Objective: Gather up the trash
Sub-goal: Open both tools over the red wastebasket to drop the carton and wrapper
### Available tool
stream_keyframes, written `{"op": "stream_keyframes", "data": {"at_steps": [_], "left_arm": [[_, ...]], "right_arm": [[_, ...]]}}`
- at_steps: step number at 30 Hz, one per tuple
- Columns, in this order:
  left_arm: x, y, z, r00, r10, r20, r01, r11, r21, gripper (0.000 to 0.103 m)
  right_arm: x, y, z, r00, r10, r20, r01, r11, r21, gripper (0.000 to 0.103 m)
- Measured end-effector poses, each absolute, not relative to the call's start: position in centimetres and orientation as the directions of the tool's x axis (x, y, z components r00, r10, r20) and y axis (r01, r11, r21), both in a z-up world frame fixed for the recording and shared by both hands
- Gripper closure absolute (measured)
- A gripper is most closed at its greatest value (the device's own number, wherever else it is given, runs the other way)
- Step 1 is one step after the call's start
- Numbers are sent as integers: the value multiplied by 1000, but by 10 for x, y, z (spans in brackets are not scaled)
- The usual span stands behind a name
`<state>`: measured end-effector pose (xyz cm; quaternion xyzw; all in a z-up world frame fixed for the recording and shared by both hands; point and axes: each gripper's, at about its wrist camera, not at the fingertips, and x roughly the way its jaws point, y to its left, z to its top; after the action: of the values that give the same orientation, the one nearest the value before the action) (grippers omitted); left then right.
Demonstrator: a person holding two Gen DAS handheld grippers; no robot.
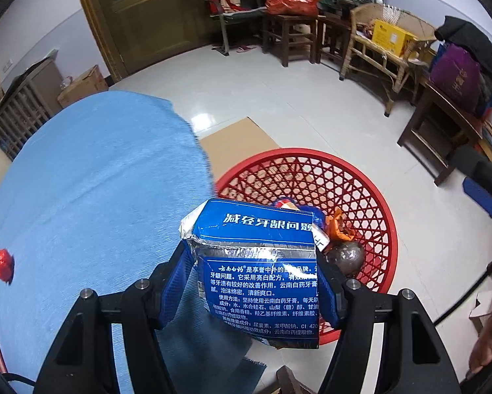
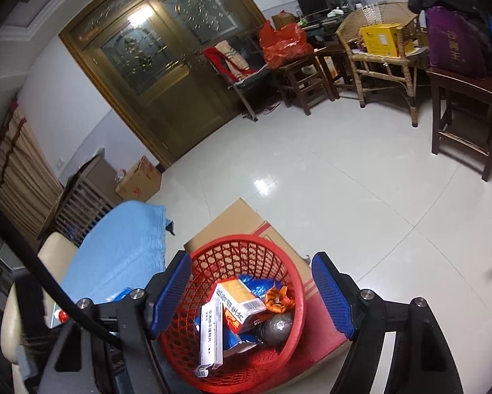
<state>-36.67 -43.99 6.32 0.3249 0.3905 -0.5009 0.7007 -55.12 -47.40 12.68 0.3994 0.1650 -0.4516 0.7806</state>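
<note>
My left gripper (image 1: 257, 282) is shut on a crushed blue and silver toothpaste box (image 1: 259, 262) and holds it in the air over the near rim of the red mesh basket (image 1: 374, 197), beside the table's edge. A red and white wrapper (image 1: 1, 264) lies on the blue tablecloth (image 1: 91, 180) at the far left. My right gripper (image 2: 252, 292) is open and empty above the same basket (image 2: 292, 272), which holds an orange and white box (image 2: 241, 298), a long white box (image 2: 211, 335), a foil ball (image 2: 277, 328) and an orange wrapper (image 2: 278, 298).
The basket stands on flattened cardboard (image 2: 236, 223) on a glossy tiled floor (image 2: 361, 197). Wooden stools, a wicker chair (image 1: 387, 49) and a dark table with bags (image 1: 453, 98) line the far wall. A cardboard box (image 2: 139, 182) sits by the brown door.
</note>
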Motion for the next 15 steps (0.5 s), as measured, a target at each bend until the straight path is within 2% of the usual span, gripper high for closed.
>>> {"op": "stream_keyframes", "data": {"at_steps": [5, 8, 15], "left_arm": [[-369, -452, 55, 149, -422, -894, 960, 280, 28, 32], [-370, -462, 46, 104, -383, -918, 963, 270, -3, 26], [-374, -459, 49, 100, -388, -916, 969, 249, 0, 26]], "right_arm": [[-557, -474, 133, 543, -582, -605, 831, 269, 487, 24], [-556, -472, 134, 545, -581, -605, 830, 273, 486, 24], [-555, -468, 134, 545, -575, -610, 832, 281, 478, 24]]}}
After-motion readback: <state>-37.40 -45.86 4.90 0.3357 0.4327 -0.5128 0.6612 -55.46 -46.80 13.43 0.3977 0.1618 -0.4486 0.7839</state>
